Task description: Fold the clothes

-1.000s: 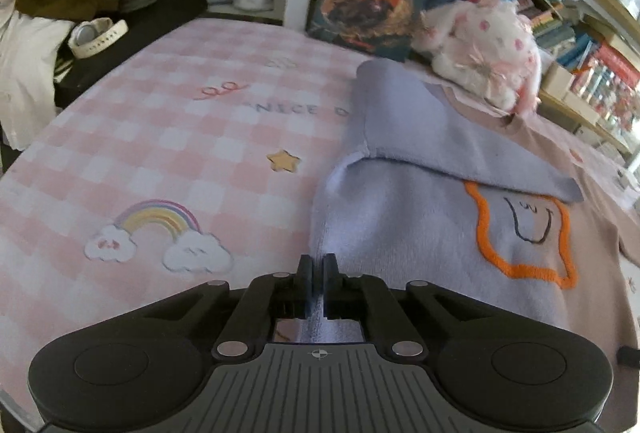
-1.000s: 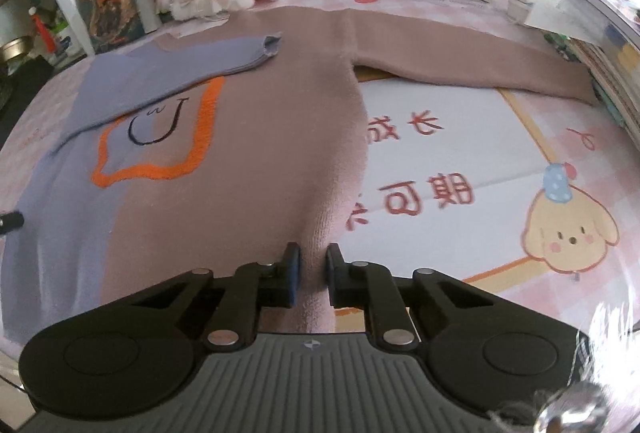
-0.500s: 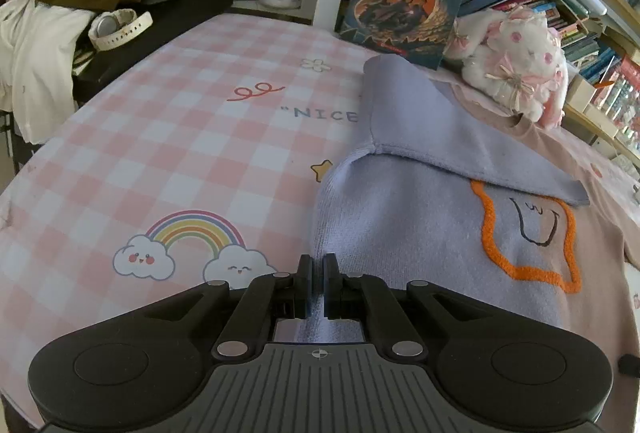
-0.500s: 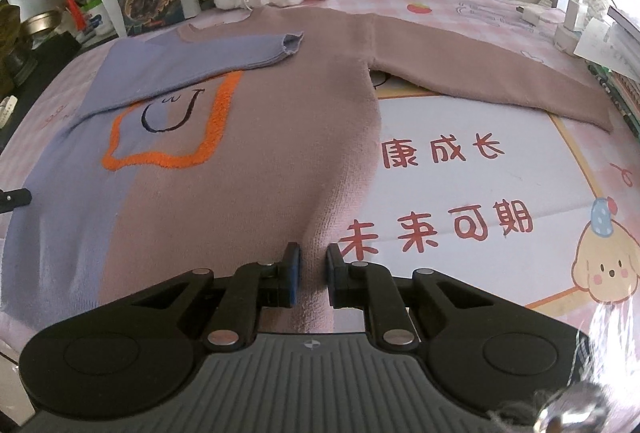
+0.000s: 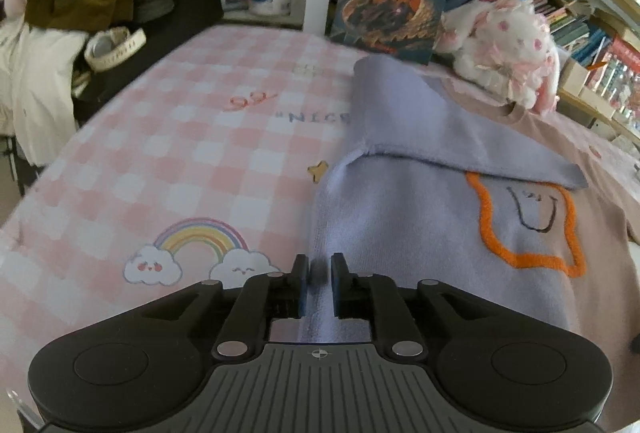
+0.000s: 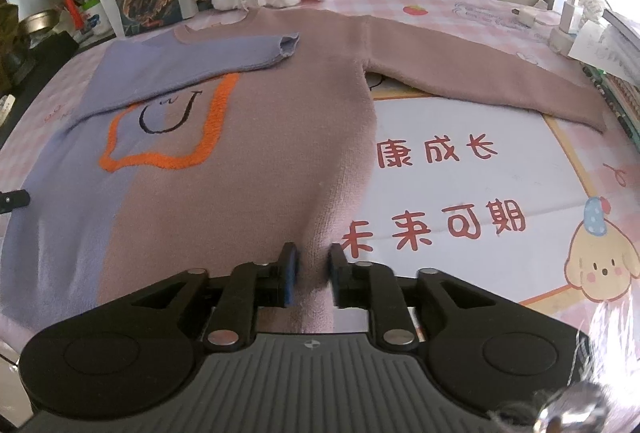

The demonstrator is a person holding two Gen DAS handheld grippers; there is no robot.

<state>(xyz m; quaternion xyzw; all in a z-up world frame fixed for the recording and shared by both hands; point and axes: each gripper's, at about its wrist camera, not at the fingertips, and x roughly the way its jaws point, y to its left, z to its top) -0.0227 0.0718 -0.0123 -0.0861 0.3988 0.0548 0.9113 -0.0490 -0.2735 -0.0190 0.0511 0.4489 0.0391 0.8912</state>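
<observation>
Both grippers were opening: the left gripper [image 5: 319,283] and the right gripper [image 6: 311,279], clamped a second earlier, now had pads parting off the sweater [image 6: 256,137] hem at each frame's bottom centre. That release suggested the hem was being set down. Its lilac sleeve [image 6: 192,63] lay folded across the chest; the mauve sleeve [image 6: 480,73] stretched toward the upper right.

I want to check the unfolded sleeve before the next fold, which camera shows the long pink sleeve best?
The right wrist view: the pink sleeve lies stretched out flat across the tablecloth, visible from shoulder to cuff. The left wrist view shows none of that sleeve, only the sweater's lilac half with its lilac sleeve folded across the chest.
</observation>
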